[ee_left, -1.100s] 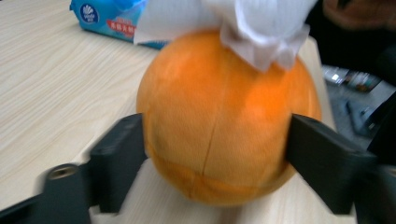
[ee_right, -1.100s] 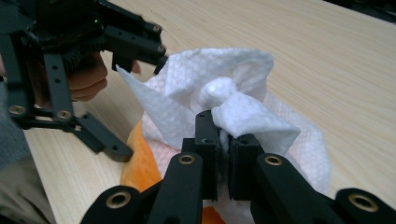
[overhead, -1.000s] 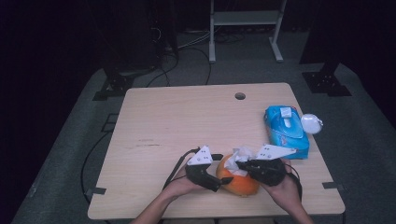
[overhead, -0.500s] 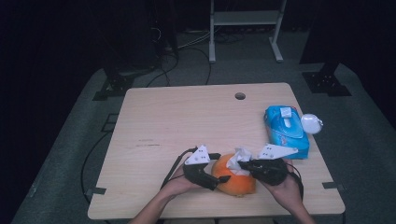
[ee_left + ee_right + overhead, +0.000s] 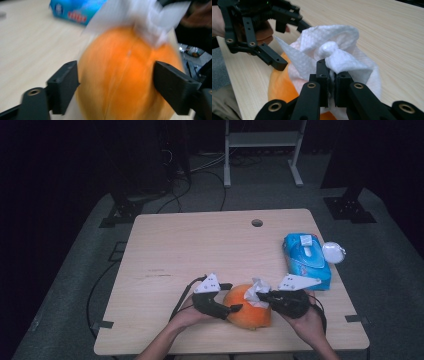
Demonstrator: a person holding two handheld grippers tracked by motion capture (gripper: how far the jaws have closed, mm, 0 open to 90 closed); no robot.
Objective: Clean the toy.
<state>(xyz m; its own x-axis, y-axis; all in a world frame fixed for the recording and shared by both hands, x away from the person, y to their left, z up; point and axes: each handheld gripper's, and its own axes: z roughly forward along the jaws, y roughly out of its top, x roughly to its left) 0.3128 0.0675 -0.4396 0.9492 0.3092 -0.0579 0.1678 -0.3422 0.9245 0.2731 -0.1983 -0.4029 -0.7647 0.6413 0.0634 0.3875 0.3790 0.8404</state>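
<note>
Over the last second, the left gripper (image 5: 231, 306) has shifted slightly toward 9 o'clock in the high view. Most of this displacement occurred in the first half second. Its grey plate now sits further from the paper tissue (image 5: 259, 286).

More of the orange pumpkin (image 5: 247, 312) is now exposed. Its visible surface has extended toward 10 o'clock, into the space the left gripper vacated, and its upper face is now visible up to the tissue.

The tissue outline appears marginally tighter and more bunched on top of the pumpkin.

The right gripper (image 5: 261, 295) has drifted very slightly toward 9 o'clock in the last half second.
</note>
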